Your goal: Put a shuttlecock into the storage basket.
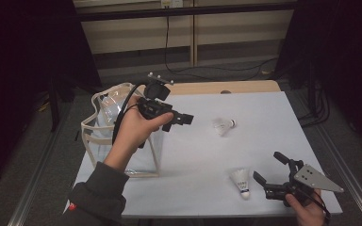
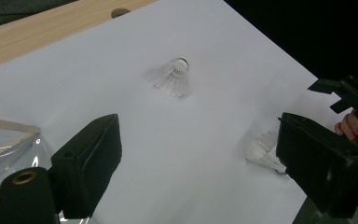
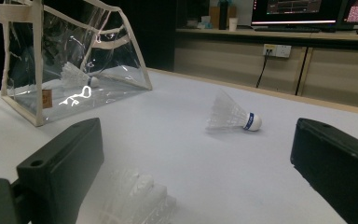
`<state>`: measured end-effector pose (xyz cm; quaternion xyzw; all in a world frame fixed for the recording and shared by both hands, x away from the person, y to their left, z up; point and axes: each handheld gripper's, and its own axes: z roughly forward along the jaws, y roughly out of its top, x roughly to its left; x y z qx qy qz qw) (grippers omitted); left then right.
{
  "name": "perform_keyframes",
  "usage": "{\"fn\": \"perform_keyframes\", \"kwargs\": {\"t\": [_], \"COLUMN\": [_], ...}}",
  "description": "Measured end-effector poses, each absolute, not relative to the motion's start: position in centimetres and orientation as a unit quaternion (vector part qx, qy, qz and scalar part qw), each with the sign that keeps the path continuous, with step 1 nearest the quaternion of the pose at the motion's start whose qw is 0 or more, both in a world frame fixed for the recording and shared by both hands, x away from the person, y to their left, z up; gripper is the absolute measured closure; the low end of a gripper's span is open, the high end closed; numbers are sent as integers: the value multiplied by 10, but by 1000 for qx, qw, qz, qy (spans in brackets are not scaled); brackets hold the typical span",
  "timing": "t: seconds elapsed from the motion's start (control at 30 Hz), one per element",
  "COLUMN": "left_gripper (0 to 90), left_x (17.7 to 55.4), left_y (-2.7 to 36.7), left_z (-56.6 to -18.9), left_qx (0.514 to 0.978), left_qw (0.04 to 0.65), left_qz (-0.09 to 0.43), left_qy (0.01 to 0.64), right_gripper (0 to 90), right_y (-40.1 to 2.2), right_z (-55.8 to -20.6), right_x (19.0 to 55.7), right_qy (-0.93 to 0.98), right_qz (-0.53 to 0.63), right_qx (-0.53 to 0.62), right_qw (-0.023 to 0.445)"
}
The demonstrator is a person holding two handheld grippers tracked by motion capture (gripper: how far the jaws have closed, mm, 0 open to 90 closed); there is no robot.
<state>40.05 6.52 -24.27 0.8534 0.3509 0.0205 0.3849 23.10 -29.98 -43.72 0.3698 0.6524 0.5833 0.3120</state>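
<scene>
Two white shuttlecocks lie on the white table. One [image 1: 224, 125] [image 2: 173, 77] [image 3: 233, 116] is in the middle and has a blue band at its cork. The other [image 1: 241, 181] [image 2: 265, 154] [image 3: 135, 196] is near the front edge. My left gripper [image 1: 179, 121] [image 2: 205, 163] hangs open and empty above the table beside the clear bag [image 1: 122, 136] [image 3: 74, 56], jaws pointing toward the shuttlecocks. A third shuttlecock [image 3: 77, 77] lies inside the bag. My right gripper [image 1: 269, 168] [image 3: 196, 177] stands open just right of the near shuttlecock, which lies blurred just ahead of its jaws.
The clear bag with cream trim stands at the table's left edge [image 1: 82, 160]. A wooden strip [image 1: 217, 87] runs along the far edge. Cables [image 1: 179, 66] hang down the wall behind. In the left gripper view the other hand's gripper [image 2: 349, 98] shows at the right.
</scene>
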Motion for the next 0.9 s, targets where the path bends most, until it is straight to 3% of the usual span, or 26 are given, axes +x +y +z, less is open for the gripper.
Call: {"fn": "perform_keyframes", "kwargs": {"t": [0.9], "left_gripper": [133], "left_x": [388], "left_y": [48], "left_z": [-271], "left_qx": [864], "left_qw": [380], "left_qz": [12], "left_qy": [331], "right_gripper": [23], "right_y": [-300], "right_z": [-437], "right_x": [231], "right_qy": [653], "right_qz": [584], "right_qx": [369], "right_qw": [311]}}
